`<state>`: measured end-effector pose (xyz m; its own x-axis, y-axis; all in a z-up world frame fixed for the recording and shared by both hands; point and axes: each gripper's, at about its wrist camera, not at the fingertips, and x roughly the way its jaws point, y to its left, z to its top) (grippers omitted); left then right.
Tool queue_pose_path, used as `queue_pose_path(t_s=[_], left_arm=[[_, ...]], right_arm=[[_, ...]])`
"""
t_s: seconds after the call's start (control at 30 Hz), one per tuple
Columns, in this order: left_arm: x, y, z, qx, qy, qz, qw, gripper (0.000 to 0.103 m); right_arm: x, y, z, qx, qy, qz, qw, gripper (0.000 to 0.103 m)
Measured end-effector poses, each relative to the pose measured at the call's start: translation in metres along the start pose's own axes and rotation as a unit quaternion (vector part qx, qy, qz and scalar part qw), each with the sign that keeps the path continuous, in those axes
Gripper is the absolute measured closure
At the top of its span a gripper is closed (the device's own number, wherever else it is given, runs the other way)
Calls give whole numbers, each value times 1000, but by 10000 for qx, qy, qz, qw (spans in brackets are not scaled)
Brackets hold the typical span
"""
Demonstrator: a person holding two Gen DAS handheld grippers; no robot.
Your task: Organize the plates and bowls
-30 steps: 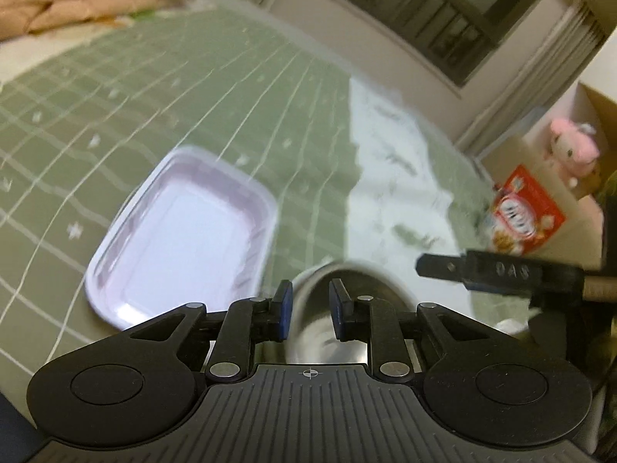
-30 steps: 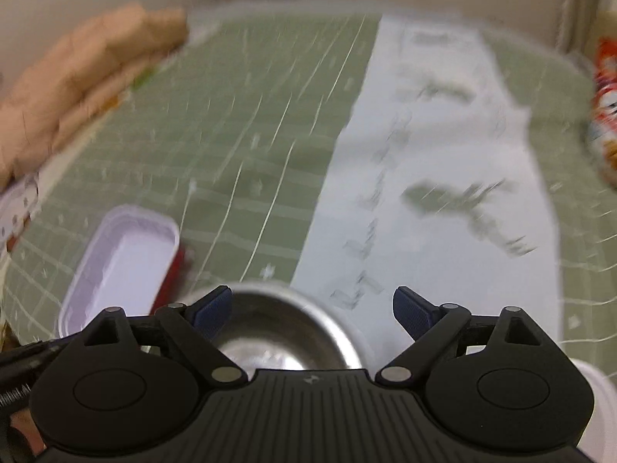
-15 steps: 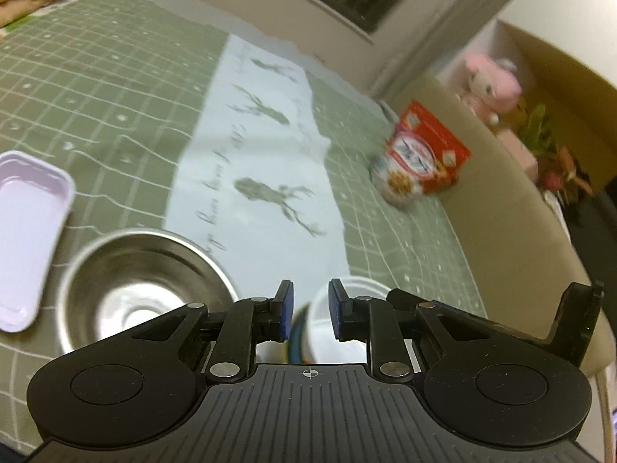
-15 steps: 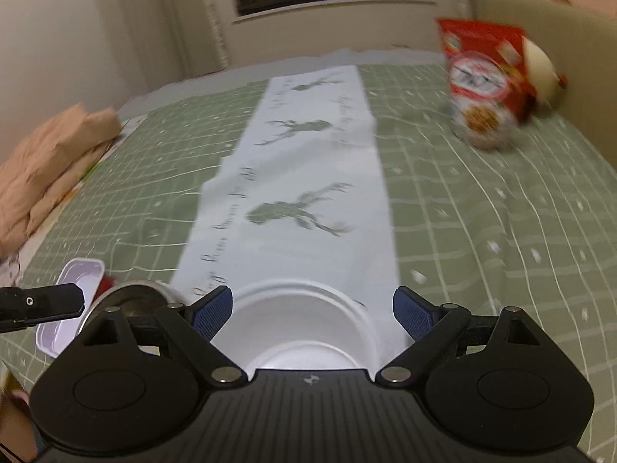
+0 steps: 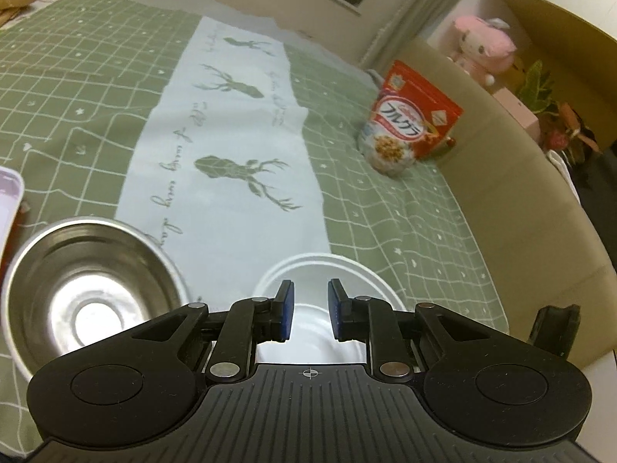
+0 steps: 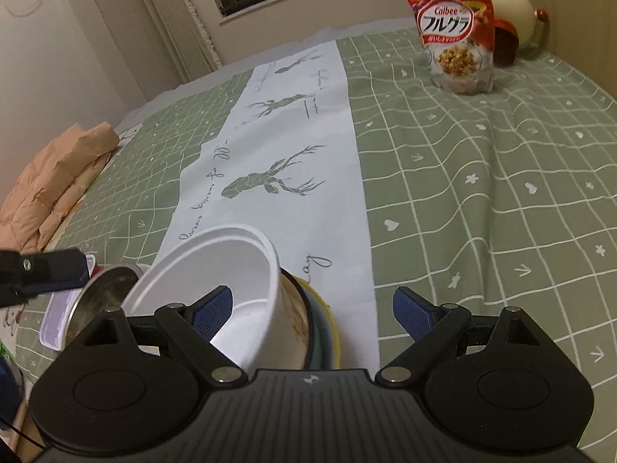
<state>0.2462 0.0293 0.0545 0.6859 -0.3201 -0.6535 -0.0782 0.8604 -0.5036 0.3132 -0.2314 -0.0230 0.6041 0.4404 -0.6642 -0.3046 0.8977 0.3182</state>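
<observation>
We're over a green checked cloth [image 5: 96,88] w/ a white deer-print runner [image 5: 231,200] down the middle. Our left gripper [image 5: 310,310] has its jaws narrow, a small gap between the blue pads, nothing clamped btwn them; the round white plastic bowl [image 5: 327,270] sits on the runner's near end right under and past the tips. Left of it in the left wrist view is the shiny round stainless steel bowl [image 5: 88,281], apart from the white one, and at the far left edge a sliver of the pale lilac rectangular tray [image 5: 9,196].

Our right gripper [image 6: 312,312] is spread wide, empty. In the right wrist view the white bowl [image 6: 231,270] looks tilted, leaning on a stack of bowls, cream w/ brownish smears inside [image 6: 295,316], then a dark green and yellow rim; the left pad is in front of the white bowl's mouth, can't tell if touching. Steel bowl [image 6: 104,289] and lilac tray [image 6: 58,316] are further left, behind the left gripper's tip [image 6: 50,270].

Far side: red cereal bag [image 6: 457,34], upright on the cloth. Folded peach cloth [image 6: 58,177] at the left edge.
</observation>
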Motion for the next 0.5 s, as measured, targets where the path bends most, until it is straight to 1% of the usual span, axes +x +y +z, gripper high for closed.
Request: queue_pose_path(t_s=[0.03,0.1,0.13,0.2,0.3,0.37,0.43,0.5], left_arm=[[1,-2,0,48,0,-5,10000,81],[7,-7,-2,267,-62,148,9995,81],[11,-8,-3,378,-82,272,9989,82],[17,-5,-6,525,-58,382,9979,82],[26,2,-6,642,105,427,9970,82],[29,6,-4,711,149,573,9957,81],[34,7,-2,788,261,667,9943,81],[41,8,-2,815,431,703,9933,81]], right_arm=[[-2,-1,-3,-51,-71,-28,10000,12],[-4,-3,-8,-139,-155,-66,9998,12],[-3,-5,-9,-160,-168,-81,9997,12],[0,-8,-13,-185,-126,-130,9997,12],[3,-15,-14,-110,-19,-202,9997,12],[3,-20,-13,-34,52,-173,9998,12],[1,-24,-13,118,3,-186,9998,12],[3,-28,-15,347,23,-103,9993,12]])
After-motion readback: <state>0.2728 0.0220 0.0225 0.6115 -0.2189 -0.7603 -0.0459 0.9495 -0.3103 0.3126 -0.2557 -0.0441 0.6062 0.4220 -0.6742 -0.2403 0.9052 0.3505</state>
